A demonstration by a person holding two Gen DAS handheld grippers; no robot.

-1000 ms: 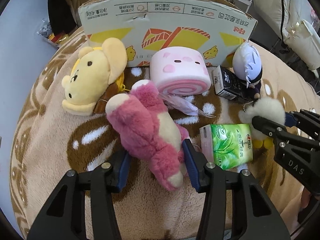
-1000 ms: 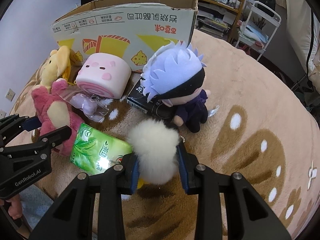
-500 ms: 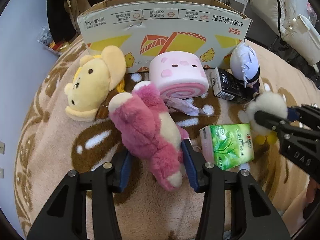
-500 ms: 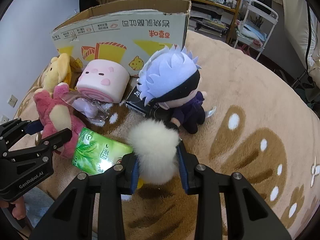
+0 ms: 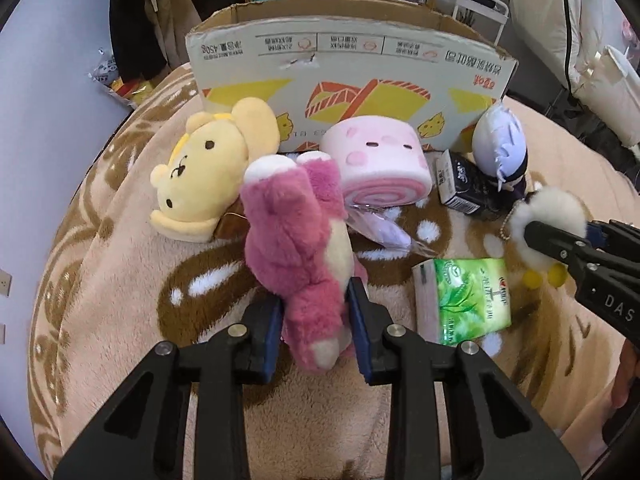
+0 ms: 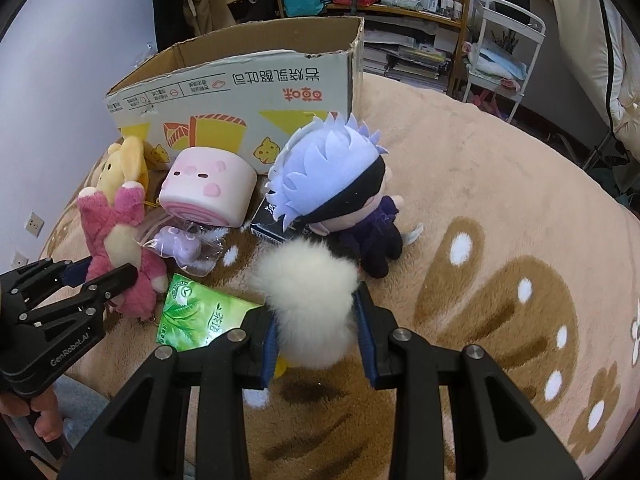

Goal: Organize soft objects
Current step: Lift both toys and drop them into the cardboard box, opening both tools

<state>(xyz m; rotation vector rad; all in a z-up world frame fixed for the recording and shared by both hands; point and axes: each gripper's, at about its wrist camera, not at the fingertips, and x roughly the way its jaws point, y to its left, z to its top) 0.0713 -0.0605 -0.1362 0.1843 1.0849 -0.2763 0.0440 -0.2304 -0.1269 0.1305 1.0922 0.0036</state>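
Squeezing the fuzzy pink plush bear (image 5: 304,248) low on its body, the left gripper (image 5: 316,328) hides the bear's legs. Only the right wrist view shows the small purple toy in a clear bag (image 6: 182,246) well. The right gripper (image 6: 316,332) is clamped on the fluffy cream pom-pom toy (image 6: 308,300), whose yellow feet barely peek out. Nearby lie a green tissue pack (image 5: 468,300), a pink roll cushion (image 5: 380,168), a yellow plush bear (image 5: 204,172) and a white-haired doll (image 6: 336,188), before a printed cardboard box (image 5: 352,80) on the tan blanket (image 6: 500,208).

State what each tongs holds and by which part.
Left tongs: shut on the pink bear, gripped at its lower body. Right tongs: shut on the white pompom, squeezed across its fluffy middle.
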